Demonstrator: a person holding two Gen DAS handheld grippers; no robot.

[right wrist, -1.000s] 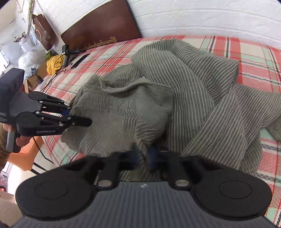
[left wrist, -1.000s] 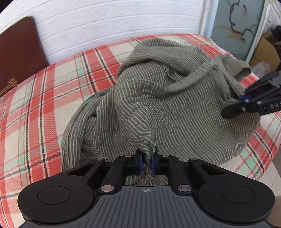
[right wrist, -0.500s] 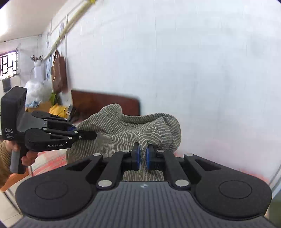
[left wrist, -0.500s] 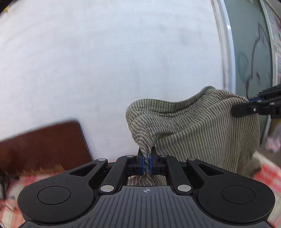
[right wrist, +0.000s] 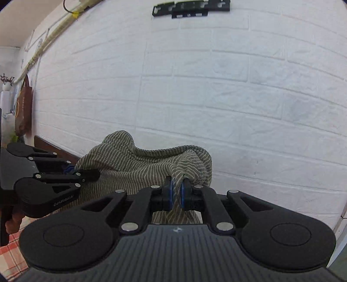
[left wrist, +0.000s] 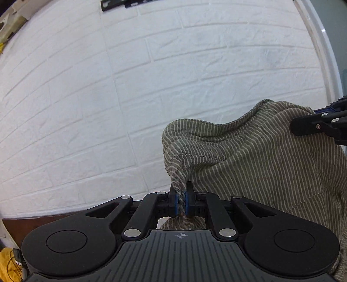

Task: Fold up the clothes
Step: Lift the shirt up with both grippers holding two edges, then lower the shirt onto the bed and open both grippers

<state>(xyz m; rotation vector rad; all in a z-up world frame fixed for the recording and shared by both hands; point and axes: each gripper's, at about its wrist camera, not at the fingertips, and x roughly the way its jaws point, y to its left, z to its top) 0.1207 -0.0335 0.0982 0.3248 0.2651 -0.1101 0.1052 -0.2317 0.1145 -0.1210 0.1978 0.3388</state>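
An olive-green garment with thin pale stripes (left wrist: pixel 249 164) hangs in the air in front of a white brick wall. My left gripper (left wrist: pixel 181 202) is shut on a bunched edge of it, the cloth pinched between the blue pads. My right gripper (right wrist: pixel 177 193) is shut on another bunch of the same garment (right wrist: pixel 138 167). Each gripper shows in the other's view: the right one (left wrist: pixel 303 127) at the far right edge, the left one (right wrist: pixel 86 173) at the left, both buried in cloth. The fabric sags between the two grips and its lower part is hidden.
The white brick wall (right wrist: pixel 216 97) fills both views, with a black bracket (right wrist: pixel 190 8) high on it. A dark brown headboard (left wrist: pixel 13 225) and yellow item (left wrist: pixel 8 264) sit low left. A brown bag (right wrist: pixel 22 108) hangs at left; plaid bedding (right wrist: pixel 10 253) shows below.
Both grippers have risen and tilted up from the plaid bed, lifting the striped garment clear of it. The bed has dropped out of view and the wall now fills the frames.
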